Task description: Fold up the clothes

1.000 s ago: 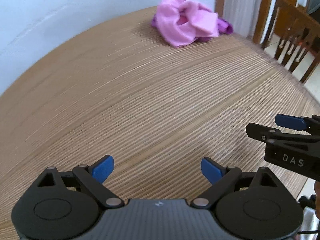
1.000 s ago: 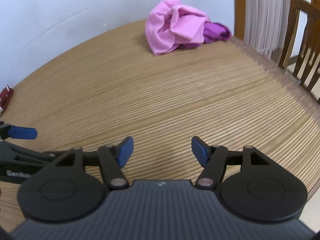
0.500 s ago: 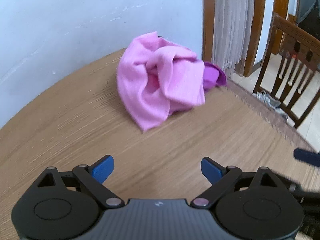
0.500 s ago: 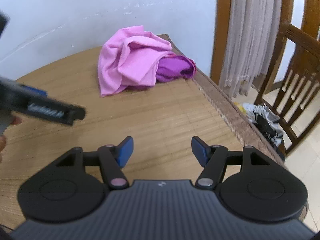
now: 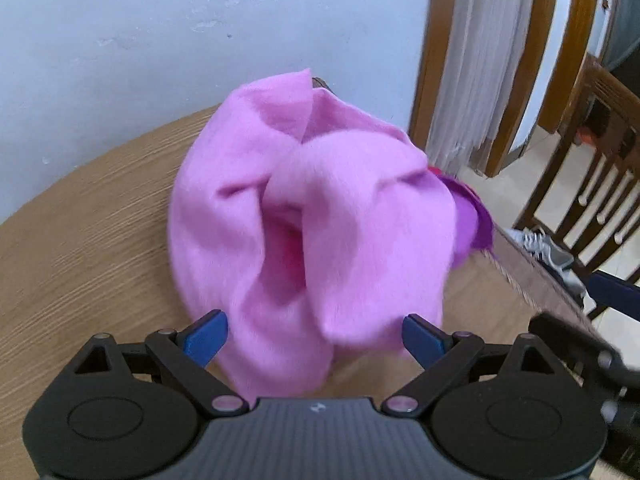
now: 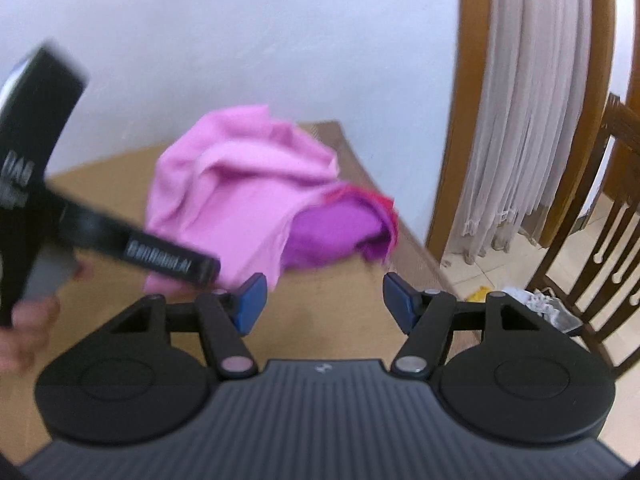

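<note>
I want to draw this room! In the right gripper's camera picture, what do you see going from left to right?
Other black gripper held in a hand → crumpled light pink cloth → darker purple cloth peeking out beneath it → white curtain → brown wooden chair.

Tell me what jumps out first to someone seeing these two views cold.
The crumpled pink cloth dominates: it sits heaped at the far end of the wooden table near the wall, with a darker purple cloth tucked under its right side. The left gripper is right up against it, jaws open with the near folds lying between them. The right gripper hangs back over bare table, jaws open and empty.
</note>
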### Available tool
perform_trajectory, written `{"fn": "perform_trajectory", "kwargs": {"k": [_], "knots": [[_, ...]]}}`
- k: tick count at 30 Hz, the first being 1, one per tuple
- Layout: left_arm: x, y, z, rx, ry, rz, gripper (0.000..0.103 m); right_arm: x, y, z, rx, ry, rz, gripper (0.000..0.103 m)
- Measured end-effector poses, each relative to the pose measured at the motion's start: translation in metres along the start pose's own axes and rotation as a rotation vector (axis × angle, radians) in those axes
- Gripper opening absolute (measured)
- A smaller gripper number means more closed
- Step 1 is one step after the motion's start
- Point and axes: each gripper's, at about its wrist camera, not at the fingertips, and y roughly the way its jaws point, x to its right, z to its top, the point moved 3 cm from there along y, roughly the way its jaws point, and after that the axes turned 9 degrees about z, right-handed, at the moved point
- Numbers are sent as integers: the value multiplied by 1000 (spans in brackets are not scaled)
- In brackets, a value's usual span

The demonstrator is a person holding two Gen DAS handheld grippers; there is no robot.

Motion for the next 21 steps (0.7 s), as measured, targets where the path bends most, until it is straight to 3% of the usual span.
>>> {"fn": "perform_trajectory", "kwargs": {"k": [5,12,21], "knots": [[3,28,11,-27,-8,-24,96,20,30,20,30,101,41,66],[12,40,11,-18,9,-24,98,7,60,42,27,-1,52,66],[16,45,10,-5,37,-18,100,1,83,55,16,-31,80,66]]}}
